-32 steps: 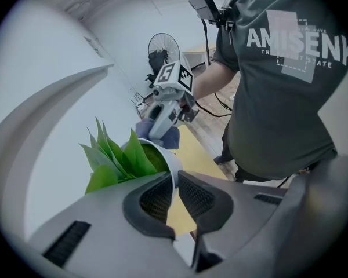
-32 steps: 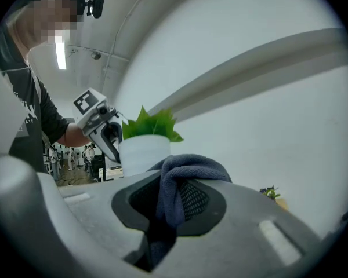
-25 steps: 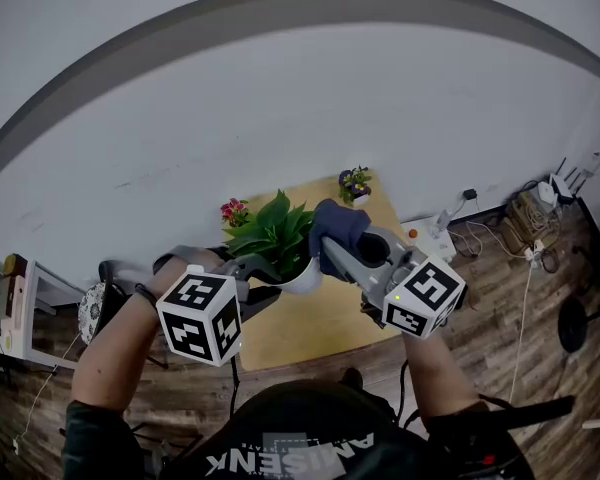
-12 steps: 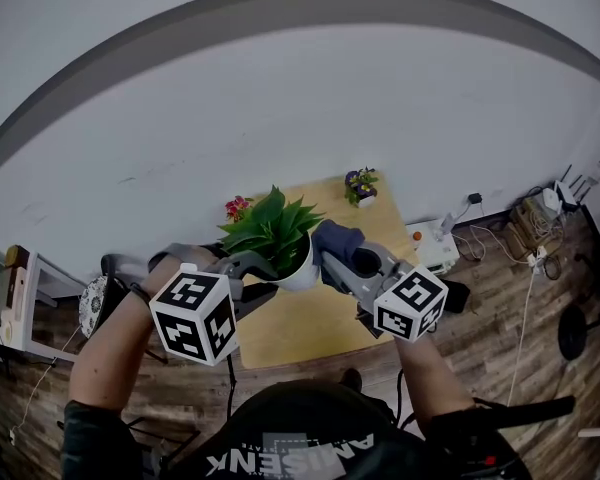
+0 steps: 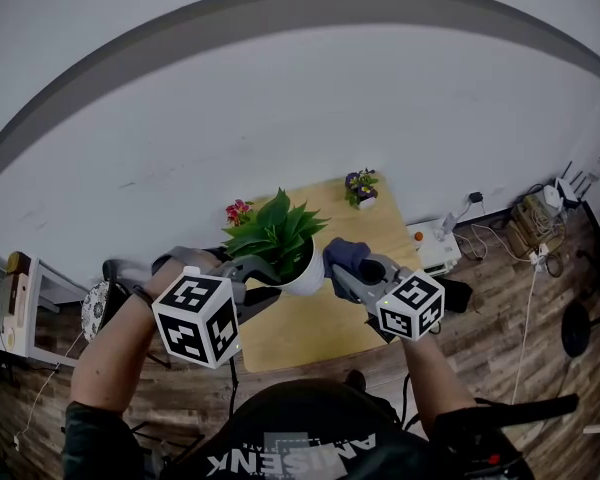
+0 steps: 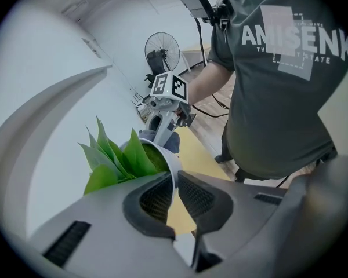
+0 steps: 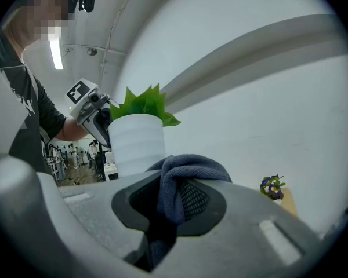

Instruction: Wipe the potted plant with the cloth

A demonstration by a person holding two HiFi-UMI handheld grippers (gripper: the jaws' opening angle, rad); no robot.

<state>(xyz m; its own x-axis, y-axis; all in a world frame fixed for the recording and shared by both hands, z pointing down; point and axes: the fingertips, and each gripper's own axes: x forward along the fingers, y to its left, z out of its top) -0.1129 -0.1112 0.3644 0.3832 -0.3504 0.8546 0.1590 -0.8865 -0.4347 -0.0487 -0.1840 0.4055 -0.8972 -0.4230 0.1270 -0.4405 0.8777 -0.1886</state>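
Observation:
The potted plant has green leaves (image 5: 277,230) in a white ribbed pot (image 5: 305,274), held up off the yellow table (image 5: 310,326). My left gripper (image 5: 270,270) is shut on the pot's rim (image 6: 173,165), one jaw inside and one outside. My right gripper (image 5: 342,270) is shut on a dark blue cloth (image 5: 346,255), which sits right beside the pot's right side. In the right gripper view the cloth (image 7: 185,175) bunches over the jaws just in front of the pot (image 7: 136,145). I cannot tell whether cloth and pot touch.
A small pot of red flowers (image 5: 237,211) and another of purple flowers (image 5: 358,185) stand at the table's far edge against the white wall. A white box and cables (image 5: 435,245) lie on the wooden floor to the right. A fan (image 6: 161,51) stands behind.
My right gripper has come down with the cloth, from level with the leaves to beside the pot's wall. The left gripper and the pot have stayed where they were.

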